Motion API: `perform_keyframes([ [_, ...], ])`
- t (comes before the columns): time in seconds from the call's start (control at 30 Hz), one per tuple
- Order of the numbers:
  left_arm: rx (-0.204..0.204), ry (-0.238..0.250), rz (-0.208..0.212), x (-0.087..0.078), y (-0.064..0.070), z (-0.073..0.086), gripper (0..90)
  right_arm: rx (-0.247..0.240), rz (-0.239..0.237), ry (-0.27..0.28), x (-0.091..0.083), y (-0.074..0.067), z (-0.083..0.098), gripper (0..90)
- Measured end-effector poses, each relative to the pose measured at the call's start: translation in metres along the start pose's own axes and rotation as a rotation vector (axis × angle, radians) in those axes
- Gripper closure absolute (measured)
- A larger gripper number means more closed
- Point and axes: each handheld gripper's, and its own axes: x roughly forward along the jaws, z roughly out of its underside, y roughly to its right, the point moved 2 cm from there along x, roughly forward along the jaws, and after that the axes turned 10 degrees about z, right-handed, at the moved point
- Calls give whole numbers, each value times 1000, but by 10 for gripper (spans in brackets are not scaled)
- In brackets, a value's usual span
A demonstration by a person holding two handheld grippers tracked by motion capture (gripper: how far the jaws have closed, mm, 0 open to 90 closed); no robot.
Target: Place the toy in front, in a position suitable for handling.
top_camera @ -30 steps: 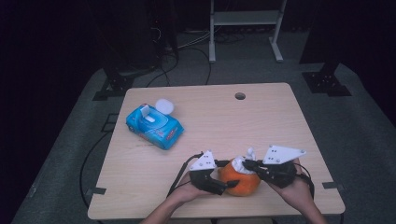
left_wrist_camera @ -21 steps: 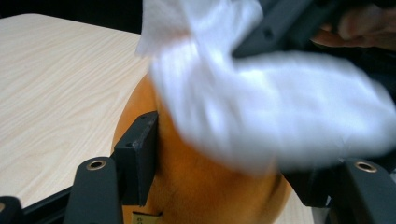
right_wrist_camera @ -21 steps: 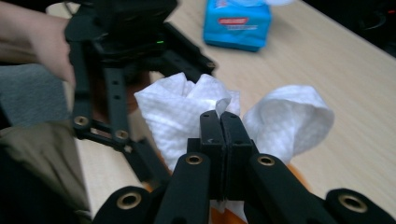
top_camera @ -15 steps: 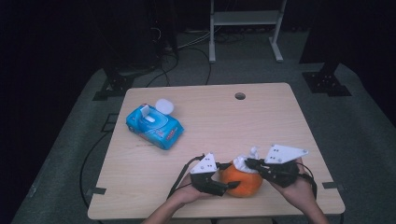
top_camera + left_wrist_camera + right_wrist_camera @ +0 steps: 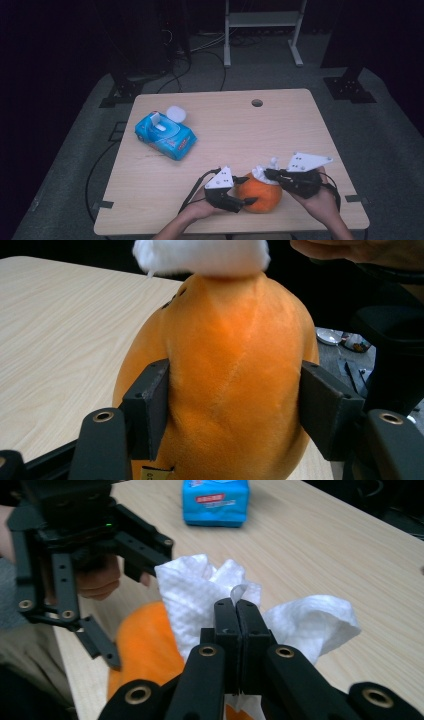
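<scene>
Two claws are at work on one soft orange plush toy point(image 5: 260, 194), which sits at the near edge of the worktop point(image 5: 235, 135) between my hands. My left claw point(image 5: 245, 191) grips the toy around its middle: in the left gripper view the pads point(image 5: 147, 407) press into the orange plush on either side, the jaws a good way apart because the body is fat. Those jaws have just been closing a little further on it. My right claw point(image 5: 267, 173) is clamped fully together on a crumpled white wipe point(image 5: 200, 597), held right over the top of the toy; the tissue bunches out on both sides of the closed jaws.

I judge the job as wiping the toy, and it looks to be in the middle: a wipe is out of the pack and on the plush, the toy is steadied, but I cannot tell how much of its surface is covered. The sides and base, where my left claw holds, seem left to do, and that grip itself stands in the way there.

Farther off, toward the left of the worktop, lies the blue wipe pack point(image 5: 165, 135) with its lid point(image 5: 176, 113) flipped open, well apart from the toy. Beyond it, a round cable hole point(image 5: 257, 103) near the far edge.
</scene>
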Motion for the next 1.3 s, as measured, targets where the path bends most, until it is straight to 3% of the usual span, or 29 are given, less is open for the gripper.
perform_keyframes([
  [0.1,11,-2,5,3,1,-1,344,11,-31,16,-2,-5,-4,886],
  [0.17,13,-7,7,3,2,-1,344,-15,-75,14,3,-17,-8,885],
  [0.23,12,-15,0,2,2,0,347,-56,-81,-6,12,-26,-7,885],
  [0.27,7,-8,-3,0,2,0,351,-51,-85,-10,14,-25,-6,886],
  [0.43,-7,-2,-4,-6,-4,3,362,44,-61,25,4,-2,1,887],
  [0.53,-46,22,-10,-8,-9,5,364,96,-52,37,-2,9,7,887],
  [0.63,-61,24,-15,-12,-14,6,366,107,-94,62,-4,8,5,886],
  [0.73,-75,26,-18,-16,-17,8,366,97,-96,45,0,6,8,886],
  [0.93,-98,33,-22,-20,-20,12,364,174,-93,12,8,21,28,887],
  [1.07,-108,41,-24,-20,-22,12,363,204,-156,65,3,20,21,886],
  [1.2,-128,51,-24,-23,-25,14,363,179,-121,26,10,19,24,886],
  [1.27,-139,58,-23,-25,-26,15,363,167,-67,-15,13,24,29,886],
  [1.3,-141,60,-21,-25,-26,15,363,188,-55,-32,14,28,35,886],
])
